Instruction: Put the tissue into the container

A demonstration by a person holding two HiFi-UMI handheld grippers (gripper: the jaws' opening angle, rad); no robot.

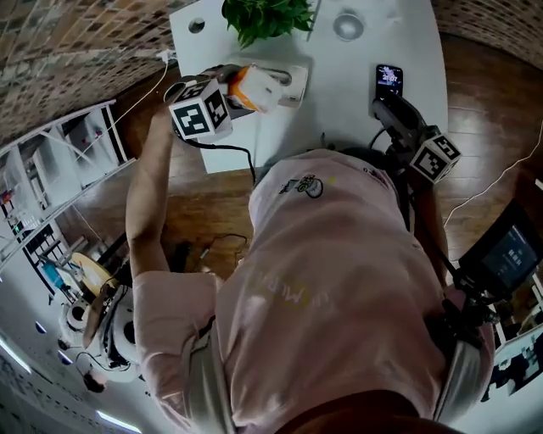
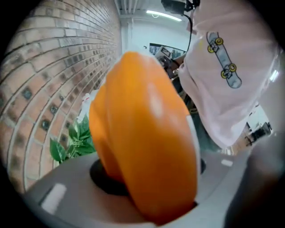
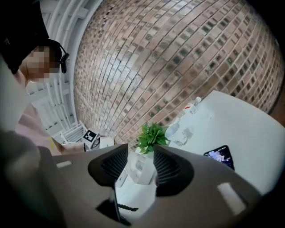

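An orange-and-white tissue pack [image 1: 259, 87] hangs above the white table [image 1: 339, 110], with my left gripper [image 1: 242, 91] shut on it. In the left gripper view the orange pack [image 2: 147, 133] fills the middle and hides the jaws. Just behind the pack stands a white box-like container [image 1: 290, 83] on the table. My right gripper [image 1: 386, 108] hovers over the table's right side, below the phone. Its jaws stand apart with nothing between them; through the gap of the right gripper [image 3: 139, 158] I see the container [image 3: 142, 171] farther off.
A green plant [image 1: 267, 17] and a glass cup [image 1: 348, 24] stand at the table's far end. A phone [image 1: 389, 79] lies at the right. A white shelf [image 1: 76, 144] stands at the left, a screen [image 1: 509, 250] at the right. Brick wall behind.
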